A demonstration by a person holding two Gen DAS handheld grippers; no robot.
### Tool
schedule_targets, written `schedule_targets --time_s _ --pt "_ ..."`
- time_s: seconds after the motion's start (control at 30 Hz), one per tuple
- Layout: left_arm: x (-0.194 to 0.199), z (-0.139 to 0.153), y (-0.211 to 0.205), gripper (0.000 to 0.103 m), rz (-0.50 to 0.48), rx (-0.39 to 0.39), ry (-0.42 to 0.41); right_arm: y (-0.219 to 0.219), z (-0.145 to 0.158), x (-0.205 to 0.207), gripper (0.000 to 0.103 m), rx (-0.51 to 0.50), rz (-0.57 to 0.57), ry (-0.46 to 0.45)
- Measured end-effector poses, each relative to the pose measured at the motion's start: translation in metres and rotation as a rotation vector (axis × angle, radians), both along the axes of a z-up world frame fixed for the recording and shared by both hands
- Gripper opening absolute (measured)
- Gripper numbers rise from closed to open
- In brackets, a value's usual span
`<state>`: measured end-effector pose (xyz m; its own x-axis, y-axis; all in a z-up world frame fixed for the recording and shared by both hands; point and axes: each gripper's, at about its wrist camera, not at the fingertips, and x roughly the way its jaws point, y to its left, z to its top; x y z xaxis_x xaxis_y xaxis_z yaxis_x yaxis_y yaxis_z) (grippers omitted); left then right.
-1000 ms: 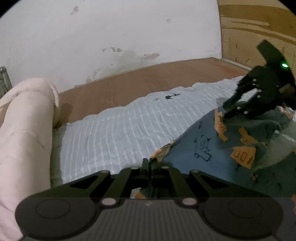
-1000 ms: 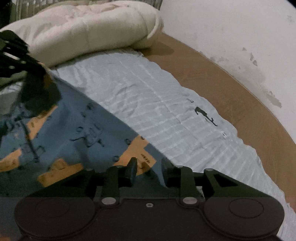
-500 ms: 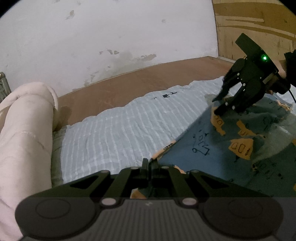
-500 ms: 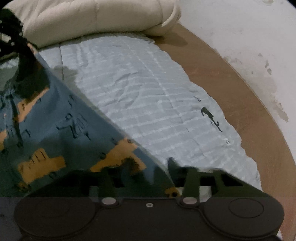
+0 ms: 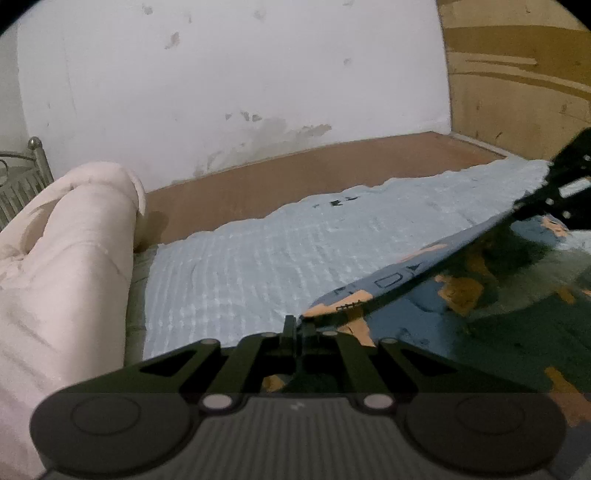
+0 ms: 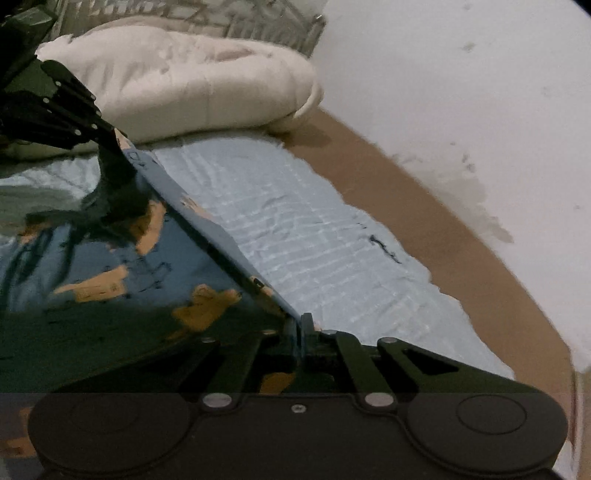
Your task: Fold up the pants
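Over the light blue sheet (image 5: pixel 258 266), in the left wrist view, the left gripper (image 5: pixel 295 328) pinches an edge of the blue pants (image 5: pixel 461 295).

In the right wrist view, the right gripper (image 6: pixel 301 328) pinches the same edge, pulled tight, near the cream blanket (image 6: pixel 192 77).

Blue, orange-patterned pants (image 5: pixel 461 317)

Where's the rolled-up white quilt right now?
The quilt lies far left in the left wrist view, beyond the blue sheet, below the metal headboard.
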<state>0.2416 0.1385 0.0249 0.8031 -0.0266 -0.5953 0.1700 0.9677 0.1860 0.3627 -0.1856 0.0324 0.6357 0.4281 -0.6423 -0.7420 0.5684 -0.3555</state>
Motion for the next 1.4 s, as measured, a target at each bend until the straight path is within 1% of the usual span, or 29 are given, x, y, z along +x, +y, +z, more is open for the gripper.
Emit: schedule_targets --time_s 0.07,0.1,0.17,0.33,0.4,0.47,0.6,0.7,0.9,1.03,1.13,1.27,1.33,1.4 --pt "-0.016 -0.002 -0.005 0.001 -0.009 0.005 -0.002 -0.008 0.002 -0.031 0.000 0.023 -0.034 -0.018" --pt "-0.025 -0.004 -0.008 0.001 -0.014 0.006 -0.002 -0.012 0.001 -0.045 0.000 0.042 -0.055 -0.012" --pt "-0.042 -0.008 -0.014 0.001 -0.025 0.011 -0.005 -0.019 -0.004 -0.076 0.000 0.069 -0.088 -0.019" --pt "-0.082 -0.029 -0.031 0.001 -0.049 0.062 -0.016 -0.024 -0.031 -0.143 0.000 0.072 -0.162 -0.036" --pt "-0.092 -0.039 -0.037 0.002 -0.056 0.079 -0.003 -0.023 -0.041 -0.161 0.000 0.064 -0.193 -0.036" --pt "-0.098 -0.049 -0.041 0.002 -0.048 0.083 0.012 -0.022 -0.051 -0.175 0.000 0.083 -0.226 -0.013" --pt "-0.103 -0.064 -0.042 0.002 -0.034 0.072 0.033 -0.019 -0.070 -0.186 0.000 0.099 -0.279 0.022" --pt "-0.111 -0.070 -0.039 0.001 -0.024 0.060 0.031 -0.019 -0.077 -0.195 0.000 0.103 -0.298 0.017" --pt "-0.112 -0.071 -0.035 0.001 -0.013 0.056 0.023 -0.019 -0.071 -0.201 0.000 0.104 -0.291 -0.026" --pt "-0.117 -0.066 -0.034 0.001 -0.030 0.077 0.017 -0.017 -0.059 -0.209 0.000 0.080 -0.247 -0.049" --pt "-0.121 -0.066 -0.032 0.001 -0.036 0.078 0.033 -0.017 -0.055 -0.219 0.000 0.043 -0.213 -0.053" --pt "-0.120 -0.075 -0.033 0.001 -0.045 0.097 0.074 -0.014 -0.065 -0.225 0.000 0.007 -0.199 -0.021" --pt "-0.121 -0.077 -0.034 0.001 -0.041 0.099 0.082 -0.015 -0.073 -0.224 0.000 0.009 -0.205 0.017" --pt "-0.122 -0.079 -0.033 0.001 -0.036 0.094 0.087 -0.013 -0.079 -0.224 0.000 0.000 -0.203 0.026"
